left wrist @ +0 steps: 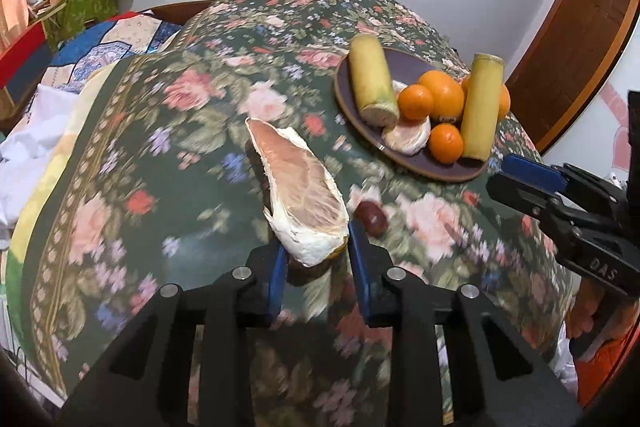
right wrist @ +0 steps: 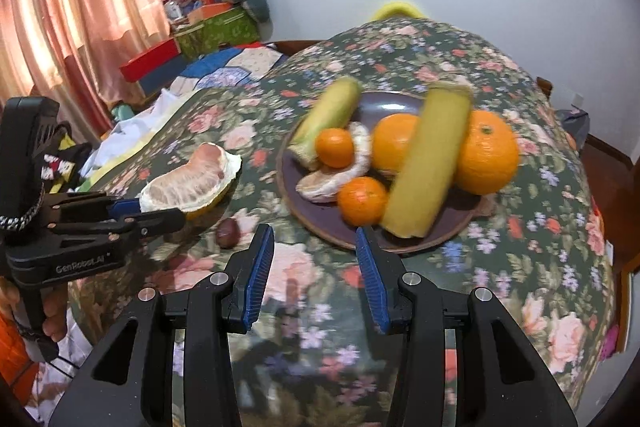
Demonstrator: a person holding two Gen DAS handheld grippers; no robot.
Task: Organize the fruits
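My left gripper (left wrist: 316,247) is shut on the near end of a peeled pomelo wedge (left wrist: 298,183) and holds it over the floral tablecloth; it also shows in the right wrist view (right wrist: 192,183). A dark purple plate (left wrist: 404,67) at the right holds two yellow-green cane pieces (left wrist: 372,83), several oranges (left wrist: 442,95) and a peeled pomelo piece (left wrist: 408,137). A small dark red fruit (left wrist: 371,218) lies on the cloth beside the wedge. My right gripper (right wrist: 316,259) is open and empty, just before the plate (right wrist: 384,103).
The table wears a green floral cloth (right wrist: 520,227). A bed with a patchwork quilt (right wrist: 236,67), boxes (right wrist: 216,27) and curtains (right wrist: 80,7) lies to the left. A wooden door (left wrist: 568,39) stands right of the table.
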